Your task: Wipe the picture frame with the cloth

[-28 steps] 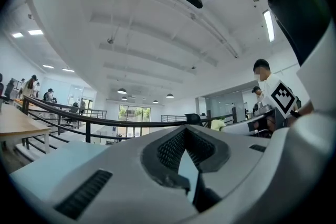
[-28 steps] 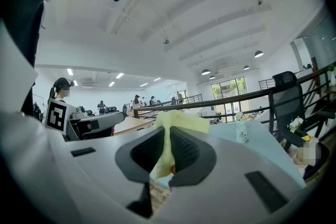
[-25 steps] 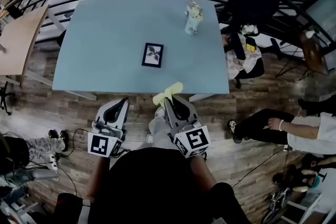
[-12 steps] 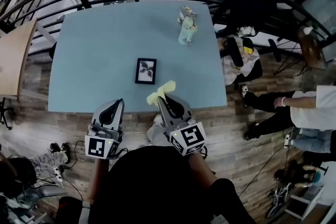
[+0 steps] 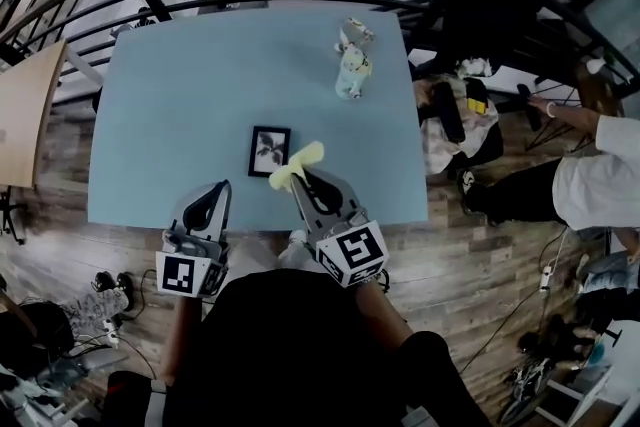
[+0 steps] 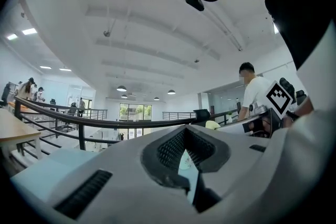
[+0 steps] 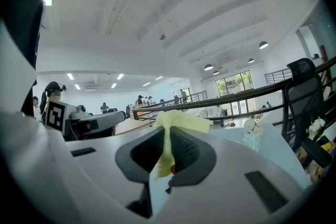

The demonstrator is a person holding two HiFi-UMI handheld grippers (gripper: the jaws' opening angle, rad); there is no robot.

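Two claws: both mine, held over the near edge of the bench (image 5: pixel 170 85).
Right claw (image 5: pixel 300 181): clamped on the yellow cloth (image 5: pixel 297 165), which sticks up out of the tips.
Left claw (image 5: pixel 217 191): closed to a thin slit, nothing in it.
Frame (image 5: pixel 269 151): lying flat near the bench's near edge, about midway along, between my claws.
Cloth to frame: over the frame's near right corner; touching or not, I cannot tell.
Ornament (image 5: pixel 353 67): upright toward the far right corner.
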